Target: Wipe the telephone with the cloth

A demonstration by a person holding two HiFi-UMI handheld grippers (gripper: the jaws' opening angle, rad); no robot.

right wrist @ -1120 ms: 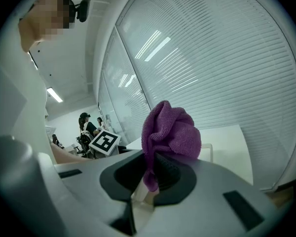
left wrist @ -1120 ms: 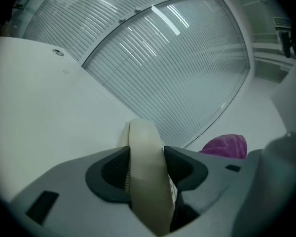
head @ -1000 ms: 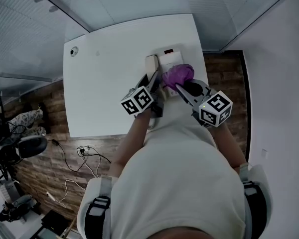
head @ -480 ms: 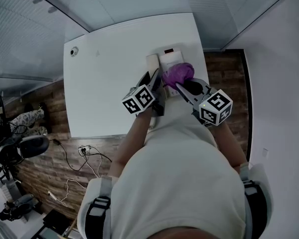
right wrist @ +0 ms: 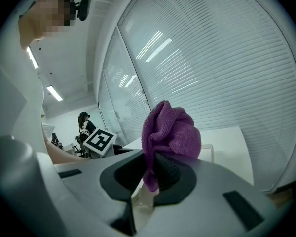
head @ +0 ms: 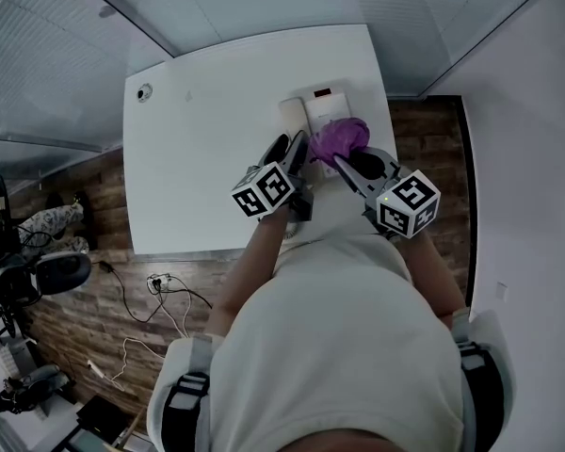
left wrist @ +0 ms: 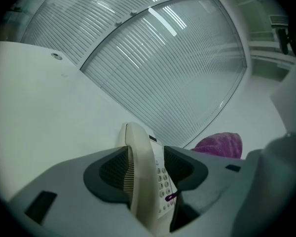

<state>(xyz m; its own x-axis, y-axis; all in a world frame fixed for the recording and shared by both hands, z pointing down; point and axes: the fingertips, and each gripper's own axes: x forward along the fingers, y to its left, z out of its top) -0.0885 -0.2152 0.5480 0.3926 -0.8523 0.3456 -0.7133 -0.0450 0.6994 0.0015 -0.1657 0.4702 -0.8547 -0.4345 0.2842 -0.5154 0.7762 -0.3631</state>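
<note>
Left gripper view: your left hand-held gripper (left wrist: 147, 154) clamps the handset (left wrist: 140, 191), your right hand-held gripper (right wrist: 149, 174) pinches the cloth (right wrist: 170, 132); hard wiping could skid the telephone (head: 325, 111).

White table (head: 188, 158) with cream telephone (head: 326, 102)

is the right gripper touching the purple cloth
Touching. In the right gripper view, the right gripper pinches a hanging fold of the purple cloth between its jaws, with the rest bunched above.
</note>
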